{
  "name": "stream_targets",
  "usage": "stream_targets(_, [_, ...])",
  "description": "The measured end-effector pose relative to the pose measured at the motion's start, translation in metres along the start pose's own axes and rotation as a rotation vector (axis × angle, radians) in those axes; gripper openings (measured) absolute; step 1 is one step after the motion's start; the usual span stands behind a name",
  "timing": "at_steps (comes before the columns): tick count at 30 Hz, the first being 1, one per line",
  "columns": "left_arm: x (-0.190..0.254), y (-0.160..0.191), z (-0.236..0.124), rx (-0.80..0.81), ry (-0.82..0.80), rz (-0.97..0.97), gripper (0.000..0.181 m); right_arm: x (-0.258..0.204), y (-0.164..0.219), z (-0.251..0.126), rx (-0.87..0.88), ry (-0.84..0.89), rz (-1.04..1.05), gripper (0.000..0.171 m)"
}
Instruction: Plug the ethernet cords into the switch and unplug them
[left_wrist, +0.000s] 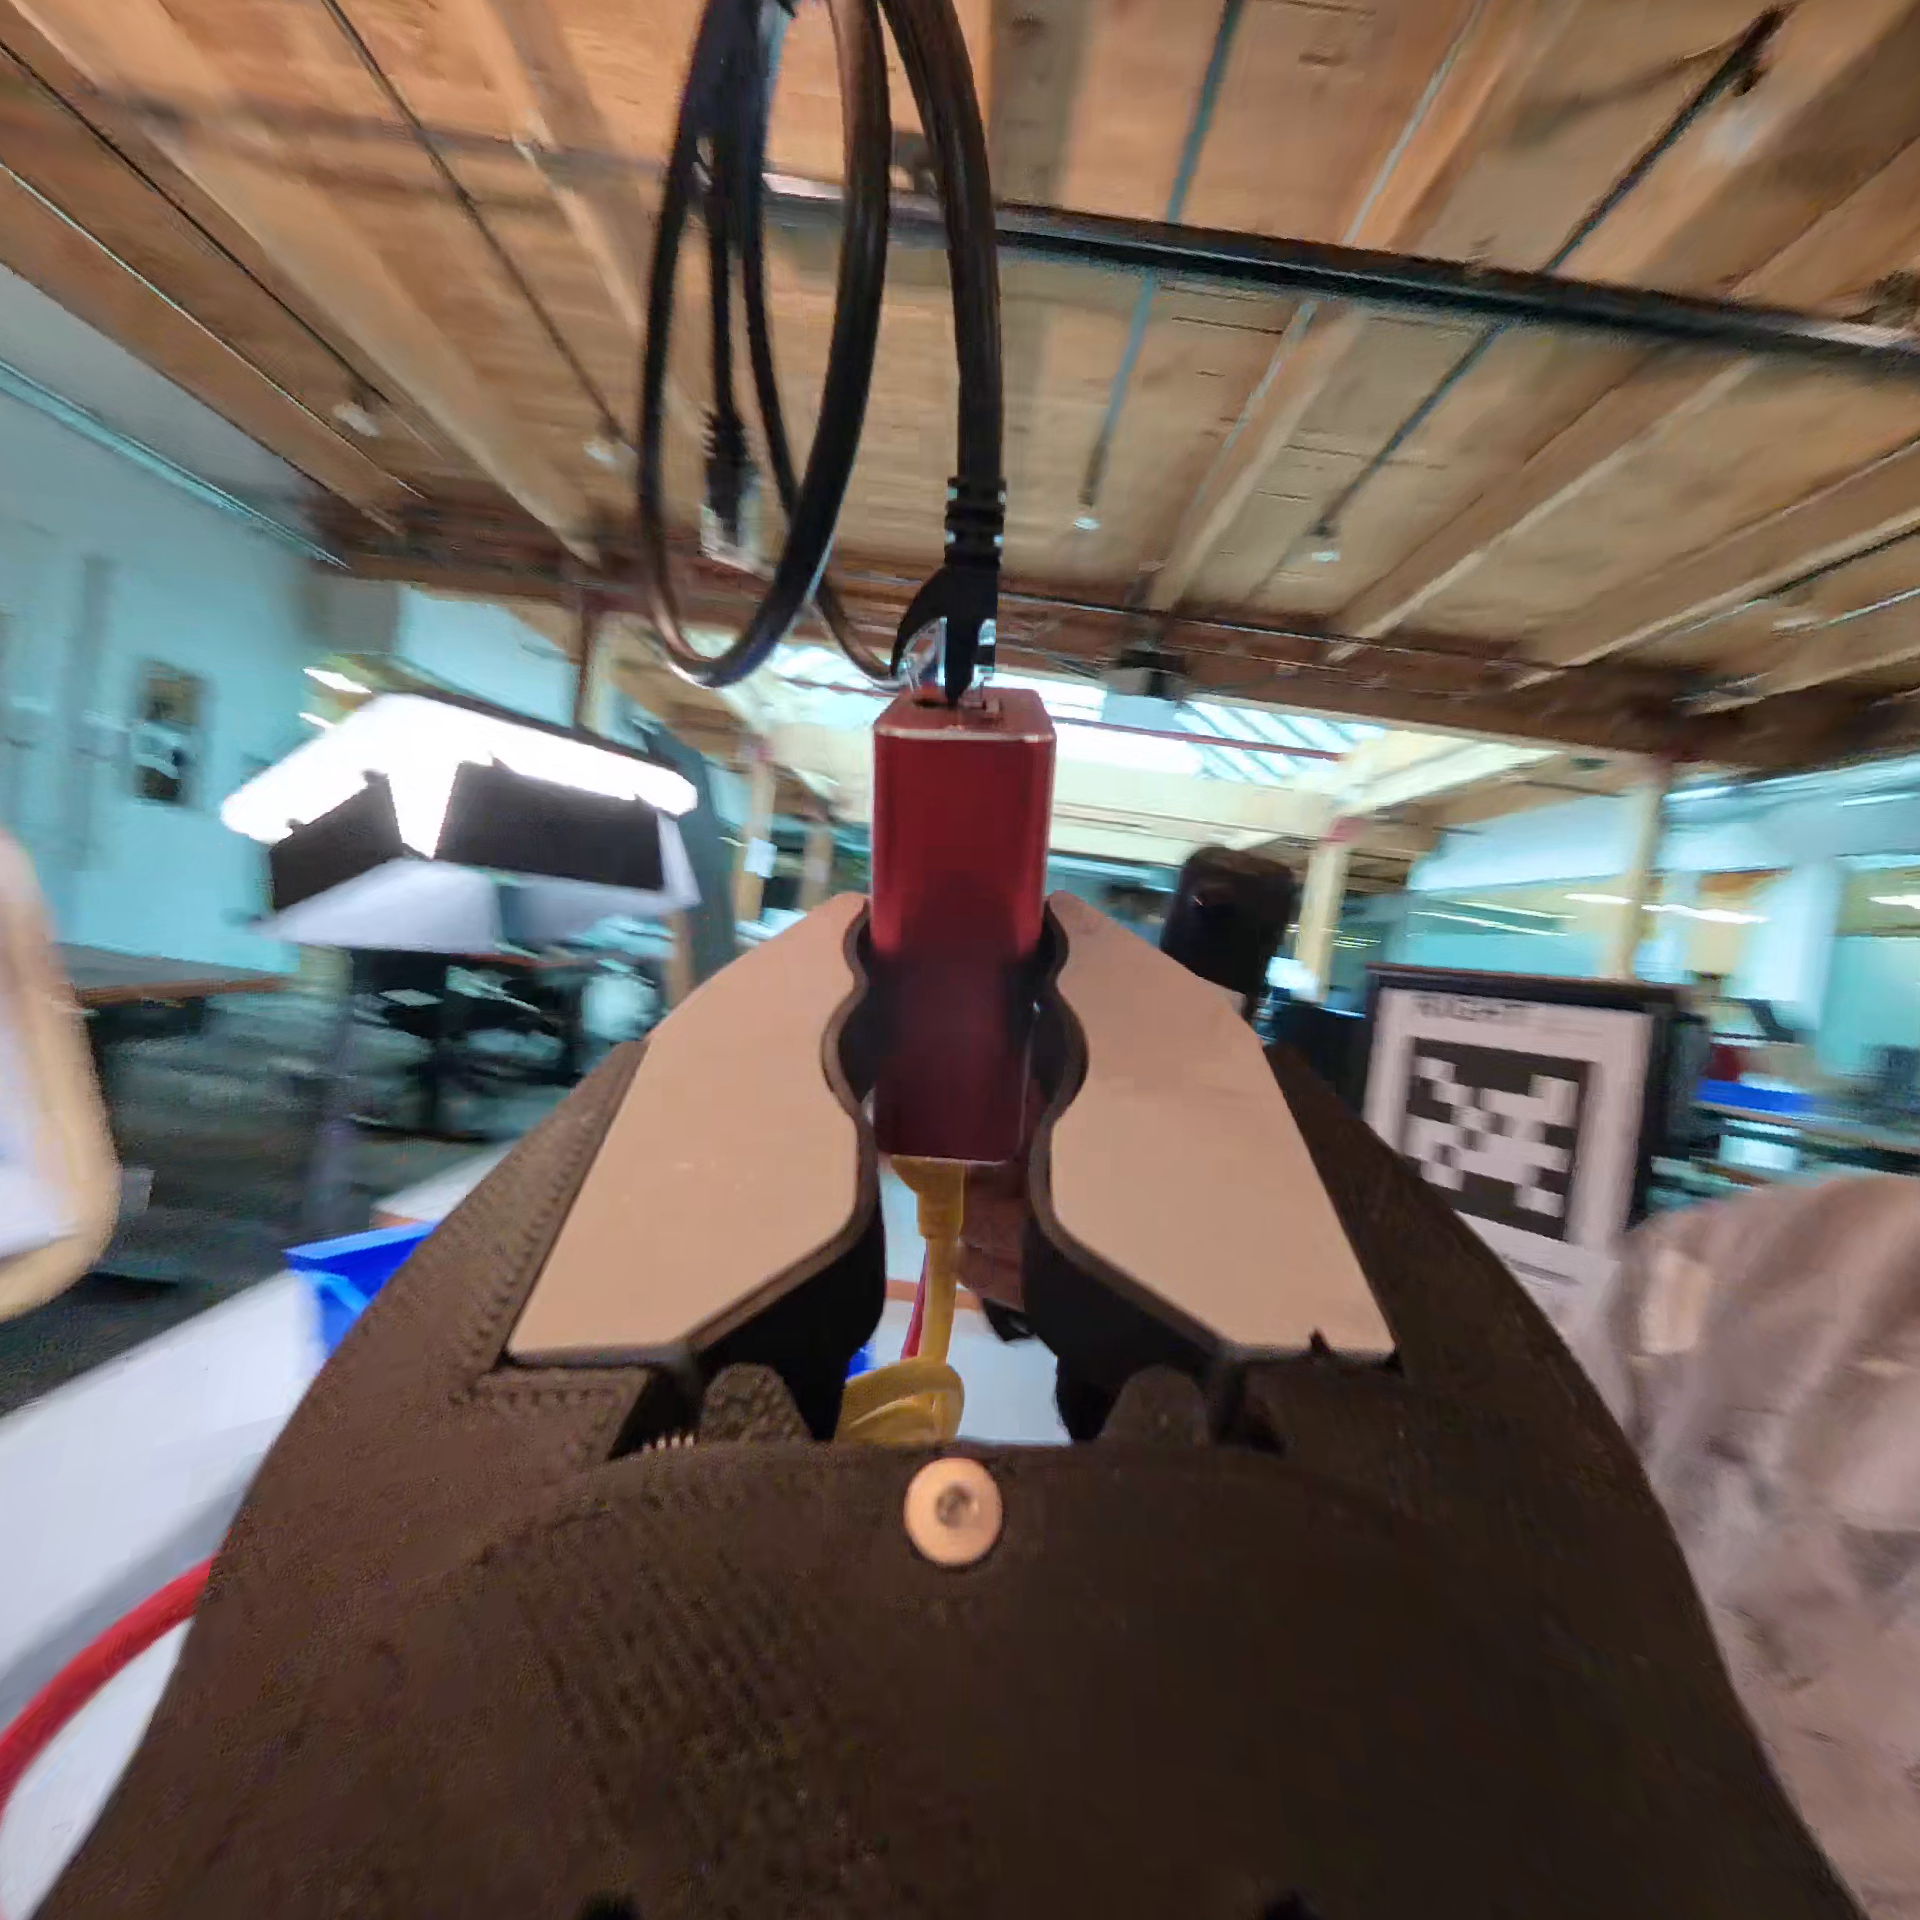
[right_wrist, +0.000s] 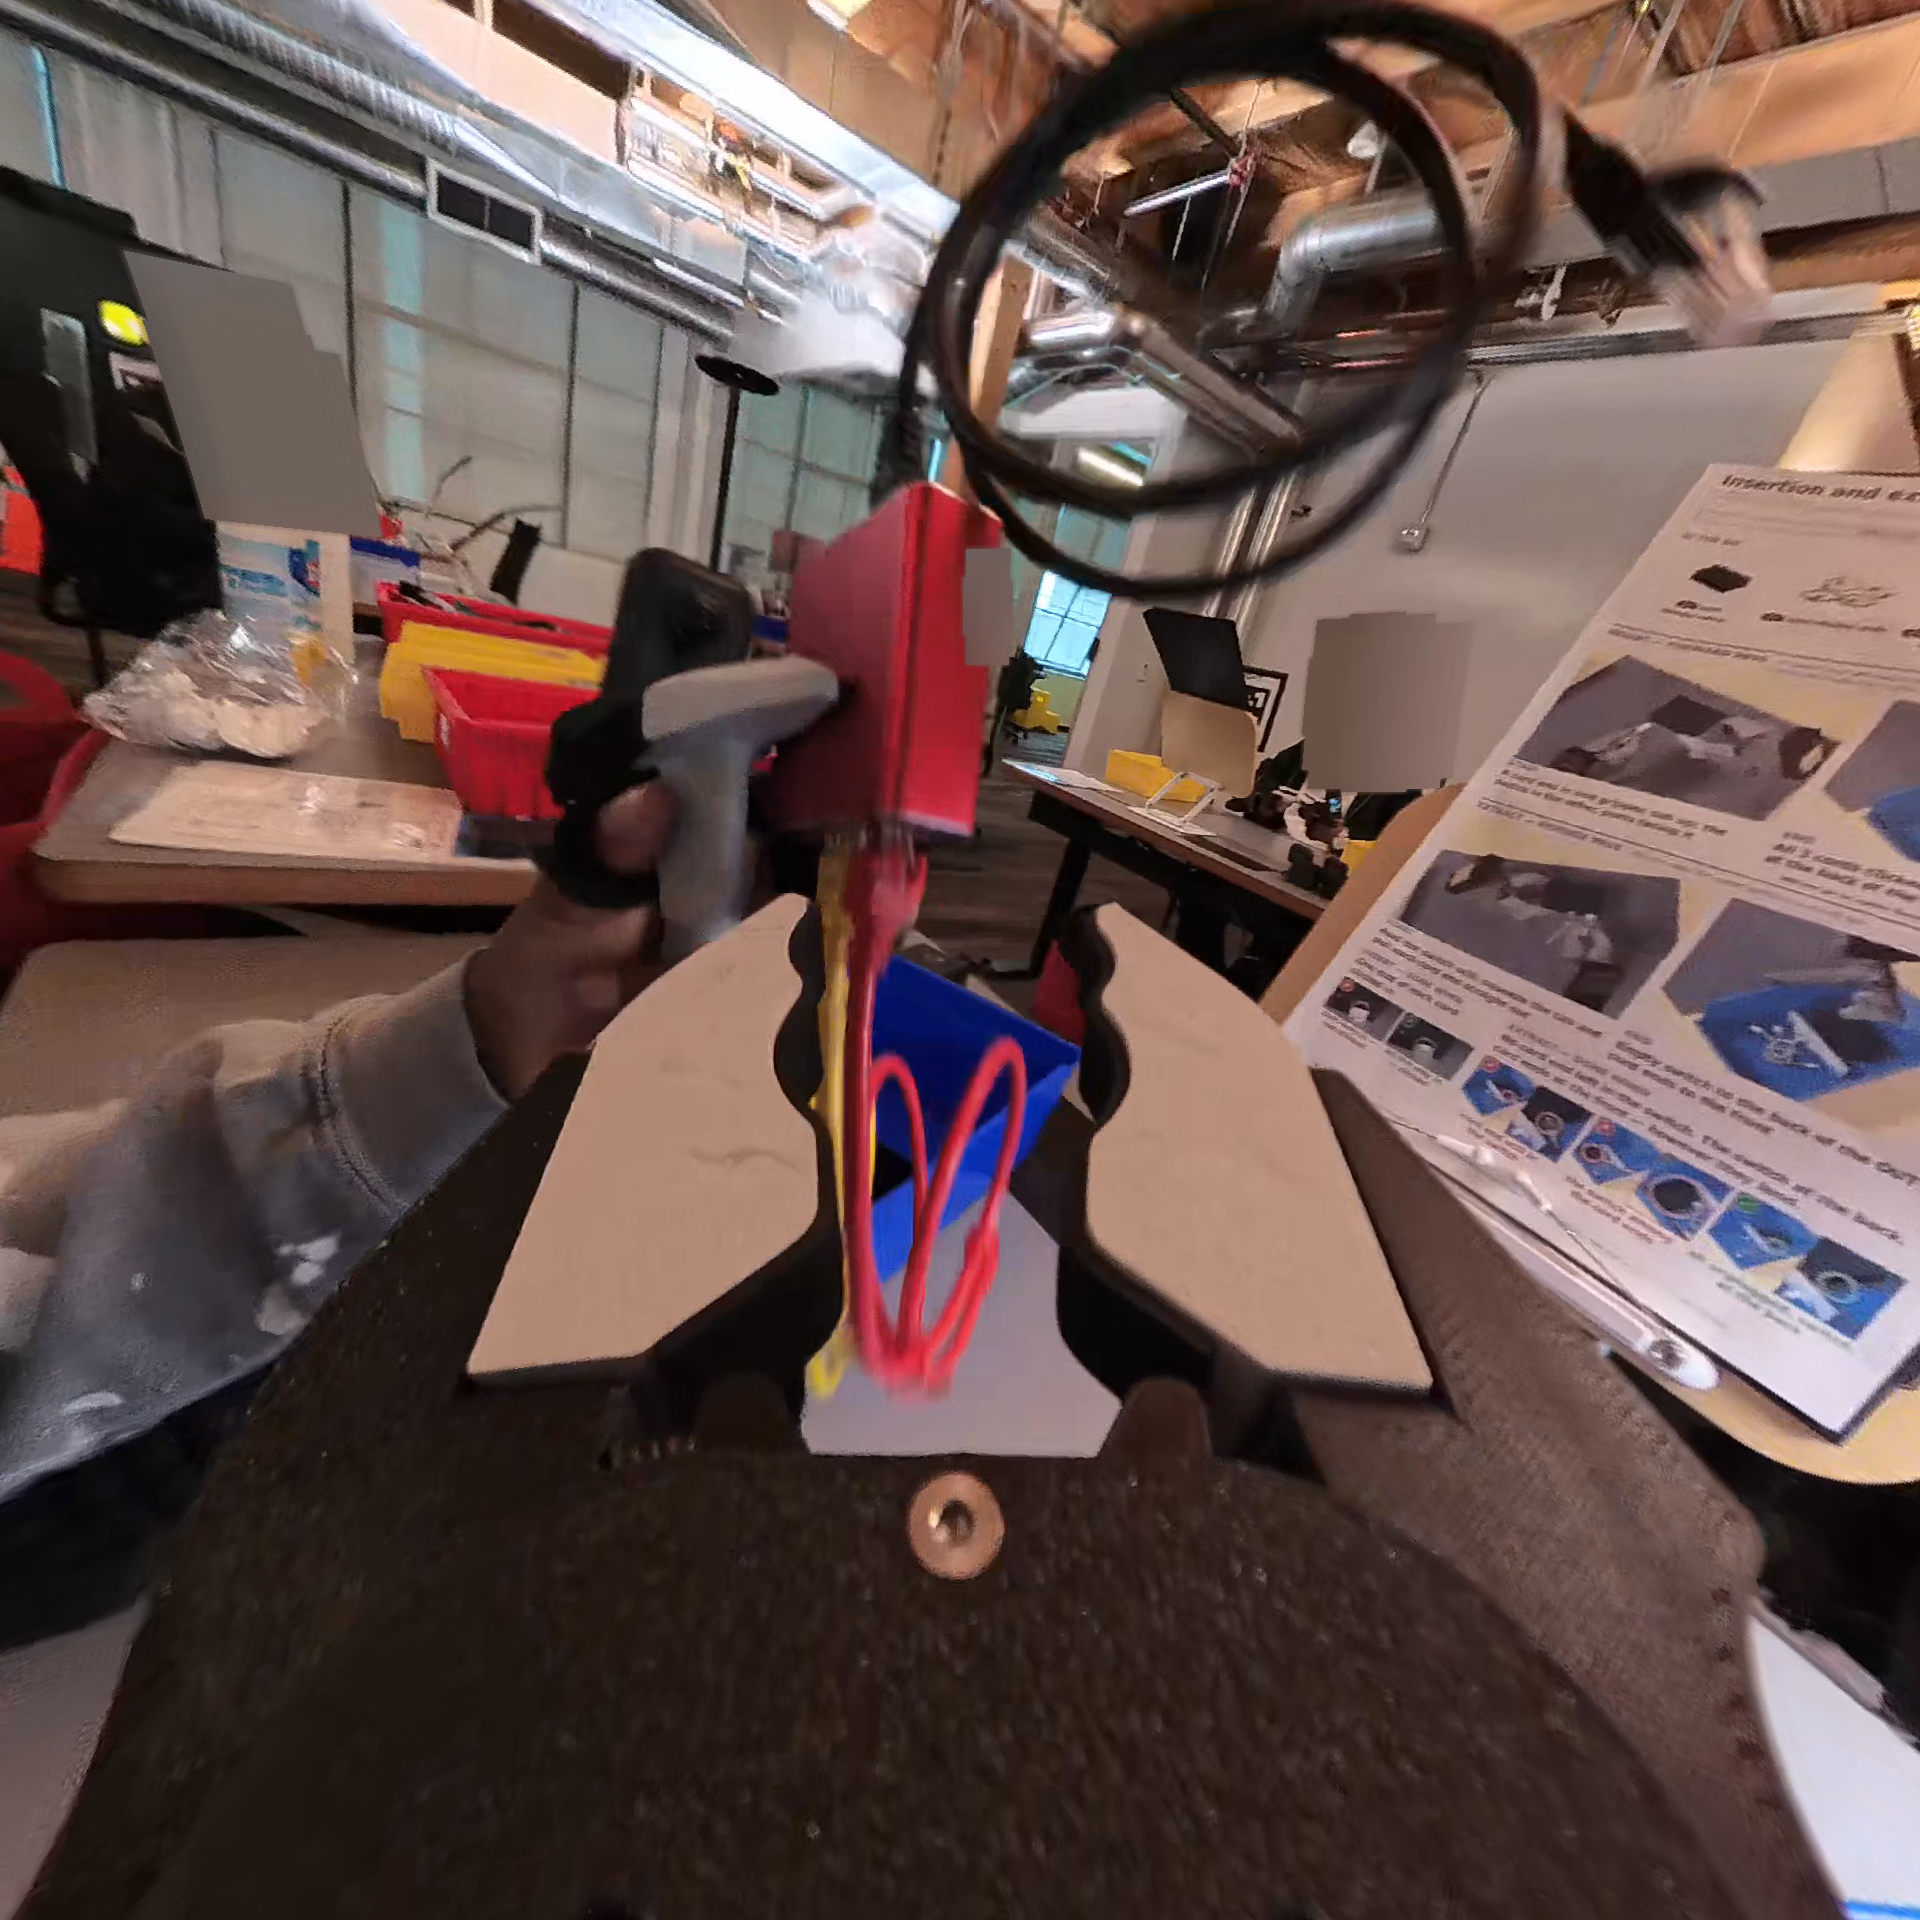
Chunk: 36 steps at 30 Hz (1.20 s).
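Note:
My left gripper (left_wrist: 956, 920) is shut on the red switch (left_wrist: 961, 810) and holds it up in the air. A black cord (left_wrist: 977, 364) is plugged into the switch's upper face and loops above it, its free plug (left_wrist: 727, 468) dangling. A yellow cord (left_wrist: 940, 1278) hangs from the lower face. In the right wrist view the switch (right_wrist: 894, 675) is held by the left gripper's finger (right_wrist: 727, 701). My right gripper (right_wrist: 945, 966) is open just below the switch. The red cord (right_wrist: 935, 1195) and the yellow cord (right_wrist: 831, 1039) hang down between its fingers, untouched.
A blue bin (right_wrist: 977, 1081) sits on the white table below the cords. An instruction sheet (right_wrist: 1662, 883) leans at the right. Red and yellow bins (right_wrist: 488, 686) stand on a far table. The person's sleeve (right_wrist: 208, 1143) is at the left. A marker board (left_wrist: 1496, 1101) stands behind.

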<state>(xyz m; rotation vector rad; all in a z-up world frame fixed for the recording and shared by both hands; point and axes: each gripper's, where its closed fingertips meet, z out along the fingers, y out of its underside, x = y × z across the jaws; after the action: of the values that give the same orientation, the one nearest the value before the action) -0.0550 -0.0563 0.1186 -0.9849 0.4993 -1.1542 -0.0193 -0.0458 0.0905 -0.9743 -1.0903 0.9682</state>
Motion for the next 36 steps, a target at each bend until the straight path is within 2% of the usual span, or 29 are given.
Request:
stream_targets(3, [0.007,0.046,0.017,-0.077,0.147,-0.147,0.027,-0.003,0.019,-0.002,-0.055,-0.072,-0.013,0.053])
stream_targets(5, [0.015,0.067,0.026,-0.11,0.197,-0.176,0.027,-0.014,0.023,-0.006,-0.061,-0.19,0.051,0.042])
stream_targets(6, [0.018,0.075,0.03,-0.129,0.204,-0.168,0.027,-0.014,0.023,-0.009,-0.043,-0.209,0.065,0.042])
stream_targets(11, [0.024,0.084,0.03,-0.217,0.193,-0.117,0.027,-0.018,0.026,-0.018,-0.128,-0.234,-0.032,0.041])
stream_targets(14, [0.028,0.091,0.027,-0.346,0.184,-0.098,0.028,-0.023,0.031,-0.024,-0.201,-0.252,-0.102,0.04])
stream_targets(18, [0.035,0.095,0.028,-0.408,0.172,-0.055,0.028,-0.028,0.03,-0.03,-0.227,-0.273,-0.137,0.04])
stream_targets(23, [0.035,0.092,0.032,-0.369,0.152,-0.057,0.028,-0.025,0.025,-0.031,-0.163,-0.286,-0.096,0.04])
stream_targets(26, [0.03,0.079,0.031,-0.255,0.143,-0.071,0.028,-0.018,0.021,-0.024,-0.114,-0.242,-0.015,0.044])
stream_targets(31, [0.022,0.065,0.027,-0.13,0.136,-0.103,0.027,-0.018,0.022,-0.015,-0.081,-0.234,0.092,0.036])
stream_targets(36, [0.024,0.063,0.025,-0.088,0.169,-0.125,0.027,-0.025,0.024,-0.015,-0.081,-0.281,0.137,0.029])
